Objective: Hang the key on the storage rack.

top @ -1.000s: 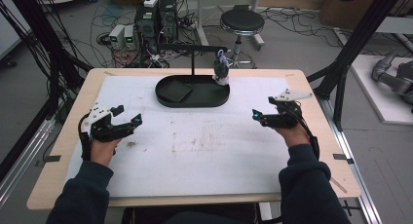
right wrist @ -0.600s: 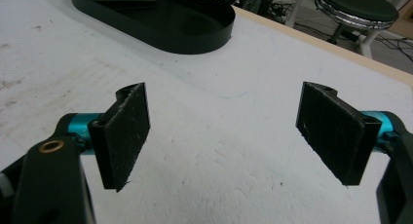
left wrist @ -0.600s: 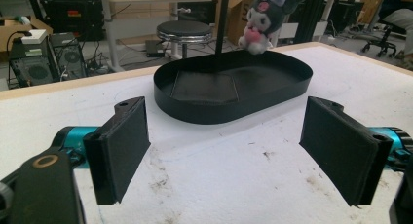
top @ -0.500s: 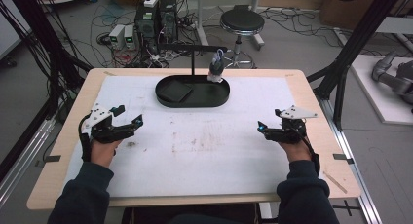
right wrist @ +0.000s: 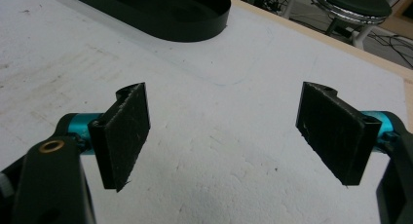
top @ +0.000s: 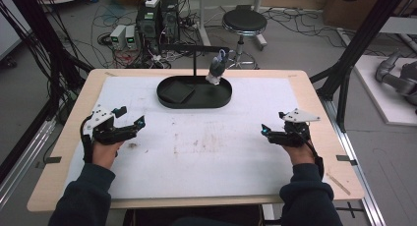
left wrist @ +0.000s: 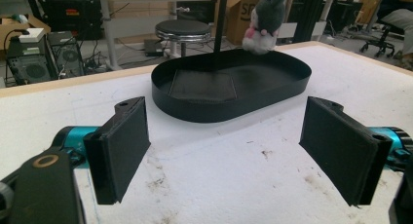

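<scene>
- Left gripper [top: 129,126]: jaws spread wide with nothing between them, flat black pads [left wrist: 122,146] with a fine rubbery grain, resting low at the near left of the table.
- Right gripper [top: 275,133]: jaws likewise wide apart and empty, pads [right wrist: 336,129] scuffed and dusty, at the near right.
- Plush toy [top: 217,69]: small, soft, grey and white, hanging from a black stand's arm over the right end of the tray, at the far middle, well apart from both grippers.
- Tray [top: 223,99]: black oval, low rigid wall, with a dark square mat [left wrist: 203,86] in its left half.
- Table cover [top: 206,152]: white, foam-like, stained.
- Judgement: both hands look parked between steps; the next move calls for a long forward reach and a gentle squeeze on the plush.
</scene>
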Demonstrator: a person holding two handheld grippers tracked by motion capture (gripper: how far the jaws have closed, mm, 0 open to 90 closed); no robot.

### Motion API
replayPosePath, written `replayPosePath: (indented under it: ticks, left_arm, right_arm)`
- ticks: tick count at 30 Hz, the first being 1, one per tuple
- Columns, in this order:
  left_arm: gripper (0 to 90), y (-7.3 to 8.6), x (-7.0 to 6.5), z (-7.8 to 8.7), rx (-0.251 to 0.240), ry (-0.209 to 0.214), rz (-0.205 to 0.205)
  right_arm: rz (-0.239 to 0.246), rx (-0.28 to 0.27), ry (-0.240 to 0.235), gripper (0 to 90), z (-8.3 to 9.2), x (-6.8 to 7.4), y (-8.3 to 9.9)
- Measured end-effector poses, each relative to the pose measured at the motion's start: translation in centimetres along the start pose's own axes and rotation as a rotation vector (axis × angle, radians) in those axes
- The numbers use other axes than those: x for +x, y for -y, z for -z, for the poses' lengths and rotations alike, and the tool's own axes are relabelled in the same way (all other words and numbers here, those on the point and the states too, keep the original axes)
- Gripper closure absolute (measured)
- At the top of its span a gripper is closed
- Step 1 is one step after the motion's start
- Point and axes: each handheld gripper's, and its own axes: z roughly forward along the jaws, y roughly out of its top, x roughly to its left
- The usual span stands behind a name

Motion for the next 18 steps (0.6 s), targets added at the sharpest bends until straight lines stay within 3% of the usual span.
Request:
replayPosePath:
  ticks: [18]
  left_arm:
    - [17.9,0.08,0.04,-0.21,0.003,0.0,-0.002]
  right_arm:
    - [-0.023,-0.01,0.012,20.4,0.0,-0.42,0.23]
